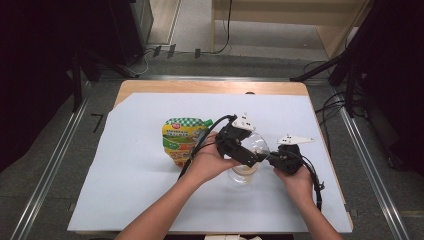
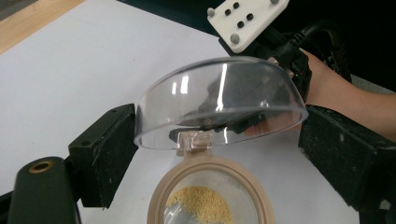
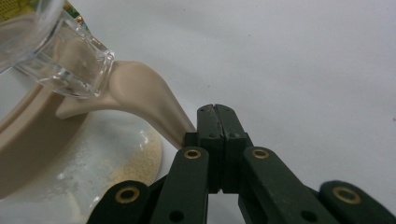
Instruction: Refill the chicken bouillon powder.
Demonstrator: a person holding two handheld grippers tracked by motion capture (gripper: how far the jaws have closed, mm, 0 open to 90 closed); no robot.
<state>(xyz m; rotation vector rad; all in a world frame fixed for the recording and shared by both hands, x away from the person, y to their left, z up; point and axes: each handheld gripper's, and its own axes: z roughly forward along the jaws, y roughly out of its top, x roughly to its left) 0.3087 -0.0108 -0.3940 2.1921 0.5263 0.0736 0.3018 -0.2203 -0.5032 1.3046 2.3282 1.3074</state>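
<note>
Left gripper [image 2: 210, 154] jaws spread around clear dome lid [image 2: 219, 100], apparently not clamping; lid hinged up over grain jar [image 2: 210, 196]. Right gripper [image 3: 217, 122] closed beside jar's beige handle [image 3: 140, 93], maybe pinning it. I'd swing lid slowly, jar steadied.

light: bright on white table [image 1: 150, 165] | surroundings dark | glare streaks on clear lid [image 2: 219, 100] | close-ups soft

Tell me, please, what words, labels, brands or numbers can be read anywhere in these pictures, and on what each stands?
Pouch: yellow-and-green printed packet with a small red logo and lines of lettering in the high view, all too small and blurred to read.
Clear domed lid: no text.
Jar with the beige rim: no label or number visible.
White sheet on the table: no print.
</note>
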